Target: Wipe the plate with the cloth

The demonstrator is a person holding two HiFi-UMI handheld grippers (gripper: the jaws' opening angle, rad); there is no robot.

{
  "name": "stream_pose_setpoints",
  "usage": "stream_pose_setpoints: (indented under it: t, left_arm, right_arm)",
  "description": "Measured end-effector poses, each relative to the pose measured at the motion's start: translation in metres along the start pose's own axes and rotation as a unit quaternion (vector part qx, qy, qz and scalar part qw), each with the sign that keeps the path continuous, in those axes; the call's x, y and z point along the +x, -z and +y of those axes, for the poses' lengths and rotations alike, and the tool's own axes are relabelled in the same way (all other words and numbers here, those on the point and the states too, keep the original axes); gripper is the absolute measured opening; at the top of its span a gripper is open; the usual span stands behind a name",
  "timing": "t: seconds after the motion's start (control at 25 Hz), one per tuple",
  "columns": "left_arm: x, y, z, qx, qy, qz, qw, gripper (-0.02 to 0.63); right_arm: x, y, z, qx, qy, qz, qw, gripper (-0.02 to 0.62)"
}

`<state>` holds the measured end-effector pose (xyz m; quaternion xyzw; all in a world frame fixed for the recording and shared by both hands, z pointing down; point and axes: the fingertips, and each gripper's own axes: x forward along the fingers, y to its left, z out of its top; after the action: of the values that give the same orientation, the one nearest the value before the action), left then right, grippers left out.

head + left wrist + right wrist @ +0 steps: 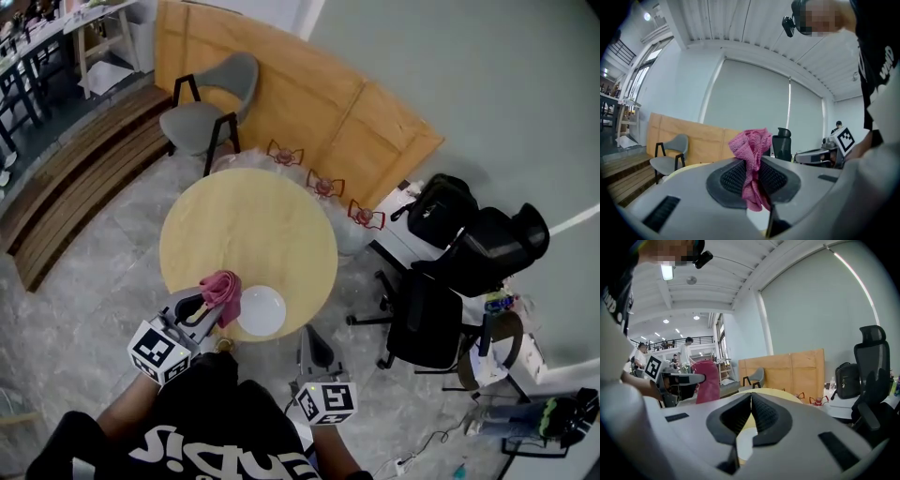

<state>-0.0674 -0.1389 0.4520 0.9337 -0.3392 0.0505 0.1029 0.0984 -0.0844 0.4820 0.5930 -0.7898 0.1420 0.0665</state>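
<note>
Left tongs (210,302) pinching cloth (223,287) beside plate (262,312) near table (246,225) edge; right tongs (312,337) pressed together.

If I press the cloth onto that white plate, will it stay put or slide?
It will probably slide: the plate looks smooth and shallow on a smooth table, with nothing holding it. It sits close to the table's front edge, so a push toward you risks dropping it.

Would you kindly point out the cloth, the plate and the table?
cloth (223,289): head view, its bunched middle.
plate (262,311): head view, its bare centre.
table (251,228): head view, bare top.
</note>
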Motion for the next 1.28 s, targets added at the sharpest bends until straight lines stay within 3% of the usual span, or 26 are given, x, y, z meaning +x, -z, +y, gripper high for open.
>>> stream_pose_setpoints:
  t: [0.16,0.32,0.44,0.56,0.84,1.0,1.28]
  left_arm:
    - [0.027,0.017,0.020,0.002,0.023,0.026,0.9994,0.066]
    - [0.050,0.037,0.028,-0.009,0.034,0.060,0.9976,0.066]
    - [0.067,0.054,0.032,-0.016,0.039,0.082,0.9957,0.066]
    - [0.078,0.074,0.034,-0.029,0.036,0.109,0.9930,0.066]
    - [0.103,0.122,0.043,-0.050,0.020,0.172,0.9836,0.066]
    - [0.108,0.149,0.038,-0.056,0.026,0.220,0.9736,0.066]
    - [0.116,0.183,0.047,-0.072,0.012,0.286,0.9556,0.066]
  right_arm:
    - [0.029,0.014,-0.013,0.016,0.001,0.032,0.999,0.021]
    - [0.054,0.065,-0.023,0.053,-0.036,0.113,0.992,0.025]
    - [0.070,0.113,-0.039,0.088,-0.051,0.182,0.978,0.035]
    - [0.082,0.157,-0.053,0.112,-0.059,0.248,0.961,0.127]
    - [0.104,0.218,-0.066,0.124,-0.097,0.348,0.924,0.138]
    - [0.106,0.243,-0.070,0.148,-0.106,0.384,0.905,0.138]
    - [0.113,0.258,-0.065,0.153,-0.119,0.418,0.888,0.130]
